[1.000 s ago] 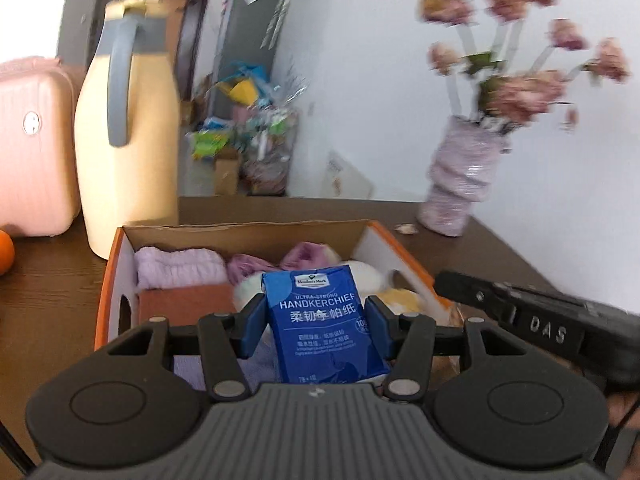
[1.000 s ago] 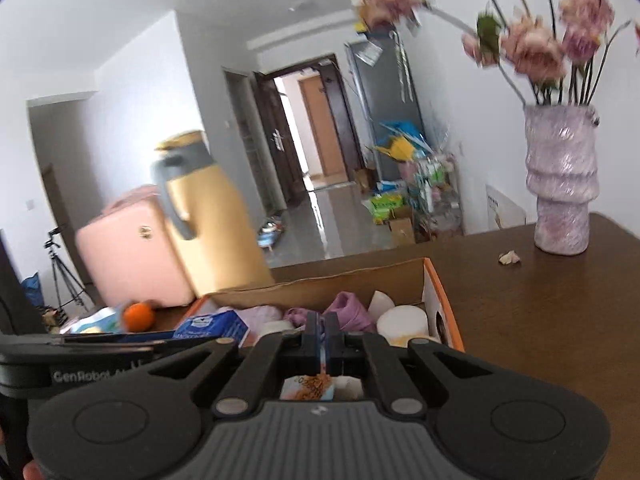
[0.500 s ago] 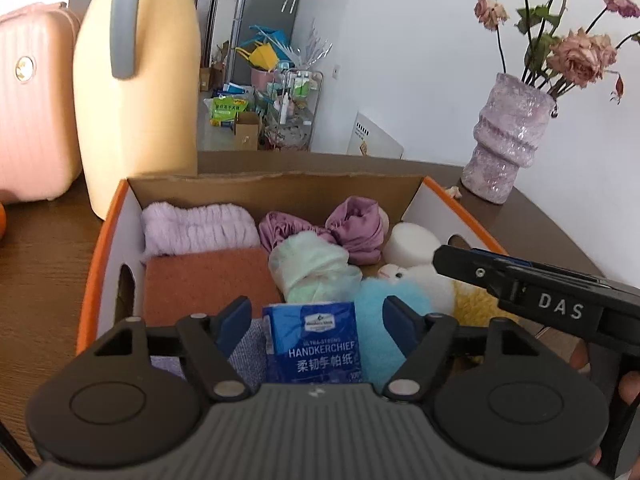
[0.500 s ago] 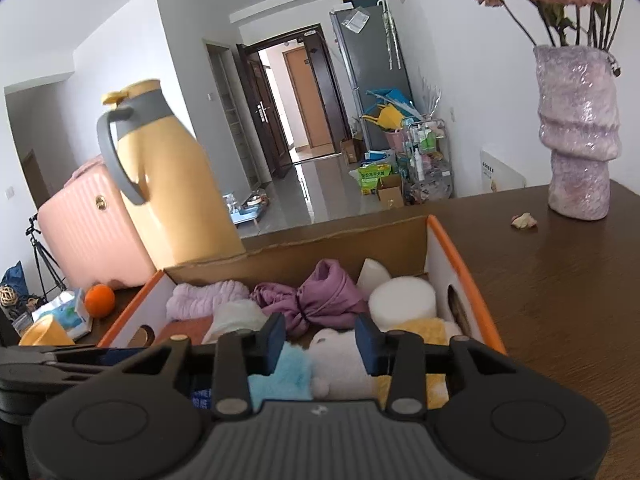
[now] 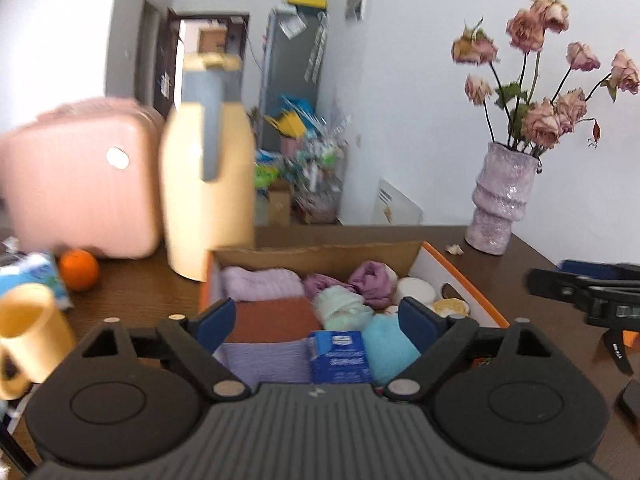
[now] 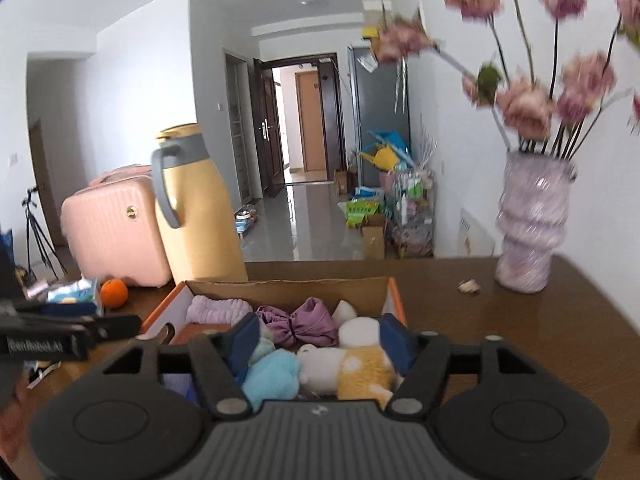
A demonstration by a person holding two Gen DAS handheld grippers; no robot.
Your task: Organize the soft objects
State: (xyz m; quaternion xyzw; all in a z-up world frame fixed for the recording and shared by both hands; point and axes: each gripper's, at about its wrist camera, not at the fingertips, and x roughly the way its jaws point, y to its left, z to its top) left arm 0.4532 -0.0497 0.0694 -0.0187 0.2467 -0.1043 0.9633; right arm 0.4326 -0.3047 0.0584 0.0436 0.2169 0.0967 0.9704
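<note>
An orange-rimmed cardboard box point(image 5: 320, 249) point(image 6: 288, 286) on the brown table holds folded cloths, a purple scrunchie point(image 6: 298, 320), a teal plush point(image 5: 386, 346), a white and yellow plush point(image 6: 344, 368) and a blue handkerchief pack point(image 5: 338, 356). My left gripper point(image 5: 316, 320) hangs above the box's near end, its jaws opening wide; the pack lies below them in the box, touched by neither pad. My right gripper point(image 6: 318, 338) is also opening over the plush toys, holding nothing.
A yellow thermos jug point(image 5: 208, 196) and a pink suitcase point(image 5: 80, 176) stand behind the box. An orange point(image 5: 79, 269), a yellow mug point(image 5: 28, 332) and a tissue pack lie left. A purple vase point(image 6: 532, 224) of dried roses stands right, with a small scrap point(image 6: 469, 286) near it.
My left gripper let go of the blue handkerchief pack into the box and drew back with jaws spreading. My right gripper went from shut to wide apart and pulled back too.
</note>
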